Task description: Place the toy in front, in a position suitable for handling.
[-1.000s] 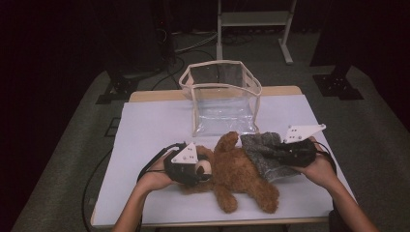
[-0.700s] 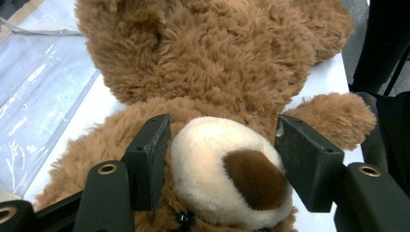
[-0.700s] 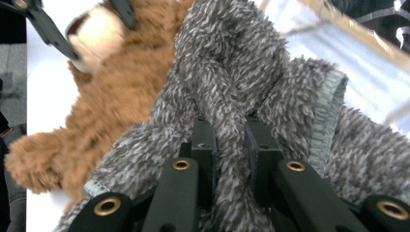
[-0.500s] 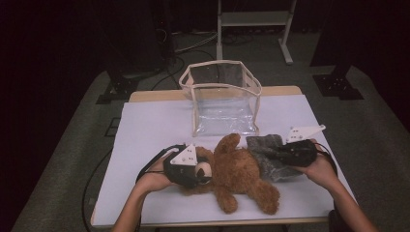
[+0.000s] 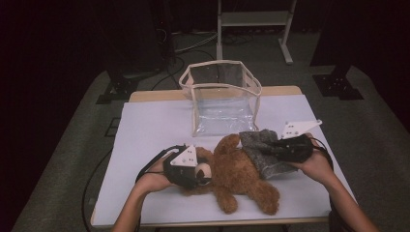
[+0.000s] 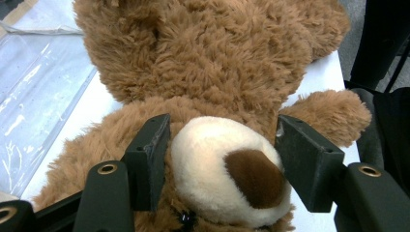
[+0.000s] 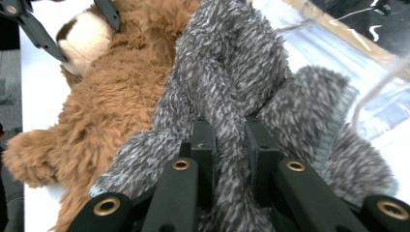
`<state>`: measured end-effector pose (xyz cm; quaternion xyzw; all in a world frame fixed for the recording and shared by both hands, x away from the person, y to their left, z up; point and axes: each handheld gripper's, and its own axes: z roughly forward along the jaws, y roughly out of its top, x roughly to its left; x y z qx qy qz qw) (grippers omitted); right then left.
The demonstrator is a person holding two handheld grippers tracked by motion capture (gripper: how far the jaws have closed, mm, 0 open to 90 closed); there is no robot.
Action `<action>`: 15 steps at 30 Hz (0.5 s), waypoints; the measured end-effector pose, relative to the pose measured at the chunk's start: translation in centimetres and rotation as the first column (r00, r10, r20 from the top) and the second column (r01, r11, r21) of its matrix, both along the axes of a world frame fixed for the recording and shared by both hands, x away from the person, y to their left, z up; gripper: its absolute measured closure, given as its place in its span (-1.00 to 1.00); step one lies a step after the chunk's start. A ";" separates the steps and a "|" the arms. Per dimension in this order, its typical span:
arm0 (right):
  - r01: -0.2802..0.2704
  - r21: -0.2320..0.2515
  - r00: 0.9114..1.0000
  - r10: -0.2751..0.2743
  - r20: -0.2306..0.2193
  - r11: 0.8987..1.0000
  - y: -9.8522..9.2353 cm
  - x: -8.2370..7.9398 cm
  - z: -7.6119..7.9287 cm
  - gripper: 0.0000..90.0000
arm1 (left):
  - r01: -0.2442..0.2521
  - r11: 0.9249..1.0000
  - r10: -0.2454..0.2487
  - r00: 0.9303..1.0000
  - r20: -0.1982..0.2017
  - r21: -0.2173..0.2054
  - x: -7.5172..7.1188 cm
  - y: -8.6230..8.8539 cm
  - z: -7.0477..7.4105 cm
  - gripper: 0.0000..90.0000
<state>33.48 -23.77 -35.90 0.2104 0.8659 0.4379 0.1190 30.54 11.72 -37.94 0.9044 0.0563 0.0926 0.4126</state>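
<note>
Behind, clear bag [image 5: 223, 99]; left jaws clamping teddy bear [image 5: 237, 174] muzzle, right jaws gripping grey cloth [image 5: 261, 150].

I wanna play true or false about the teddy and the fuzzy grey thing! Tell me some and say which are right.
1. The left gripper has its jaws around the teddy's snout. True.
2. The right gripper is empty. False: it pinches the grey cloth.
3. The teddy sits inside the clear bag. False: it lies on the table in front of the bag.
4. The grey cloth lies partly over the teddy. True.
5. The clear bag stands on the table beyond the teddy. True.
</note>
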 end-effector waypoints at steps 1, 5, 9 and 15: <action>0.000 -0.006 1.000 0.000 -0.003 1.000 0.1 0.2 -0.2 0.70 | 0.000 1.000 0.000 1.000 0.000 -0.003 0.0 0.0 0.0 -0.15; 0.030 0.005 0.999 -0.030 -0.036 1.000 -1.2 0.5 -1.4 0.70 | -0.001 1.000 0.001 1.000 0.001 -0.003 0.0 0.0 0.0 -0.15; 0.086 0.022 0.994 -0.084 -0.076 0.996 -3.5 0.4 -2.4 0.70 | -0.001 1.000 0.001 1.000 0.005 0.001 0.1 -0.1 0.0 -0.15; 0.086 0.034 0.994 -0.084 -0.064 0.996 -4.1 -0.2 -1.8 0.70 | -0.002 1.000 0.002 1.000 0.007 0.003 0.0 0.0 0.0 -0.14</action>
